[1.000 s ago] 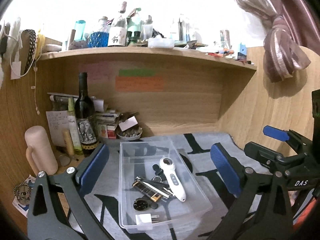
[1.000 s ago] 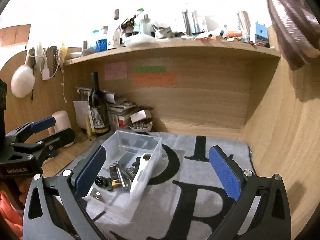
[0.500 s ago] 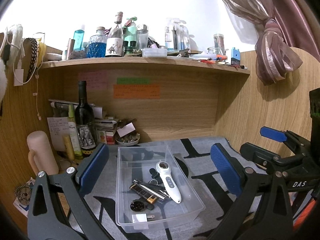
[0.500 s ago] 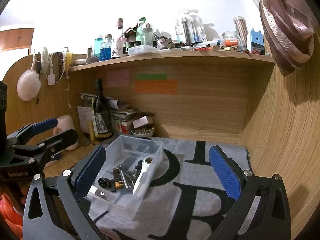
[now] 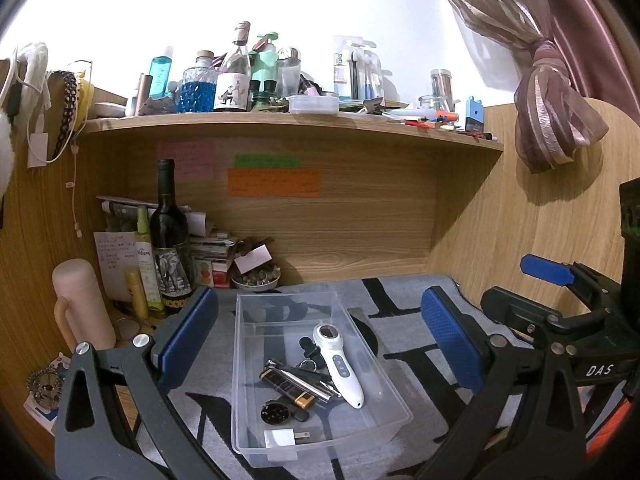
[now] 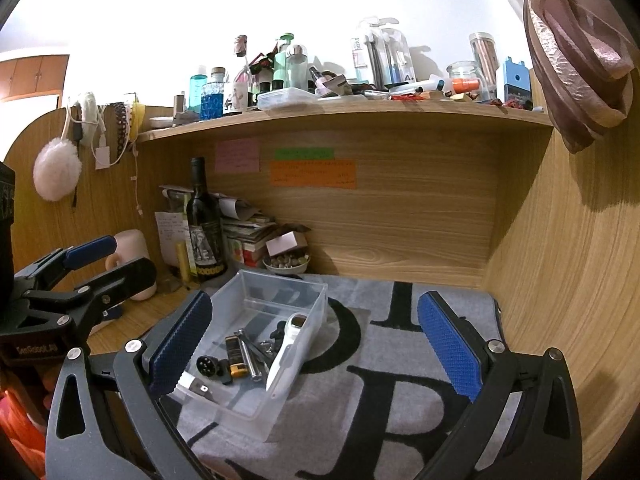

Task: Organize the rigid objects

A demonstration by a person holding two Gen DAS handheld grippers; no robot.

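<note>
Clear bin (image 5: 362, 430) holds the small items; mat (image 6: 400, 380) bare. Both claws, left (image 5: 320, 338) and right (image 6: 316, 344), spread, empty. Task looks nearly done.

— What sits between the left gripper (image 5: 320, 344)'s spread blue fingers (image 5: 188, 336)?

— A clear plastic bin (image 5: 280, 446) on the grey lettered mat (image 5: 400, 320). Inside lie a white handheld device (image 5: 340, 366), a black-and-yellow lighter (image 5: 286, 388), a round black disc (image 5: 275, 414) and a white plug (image 5: 282, 437) at the near wall.

— And further off?

— A dark wine bottle (image 5: 170, 240) stands far left, beside a pink mug (image 5: 82, 306). The right gripper (image 5: 560, 300) shows at the right edge, holding nothing.
</note>
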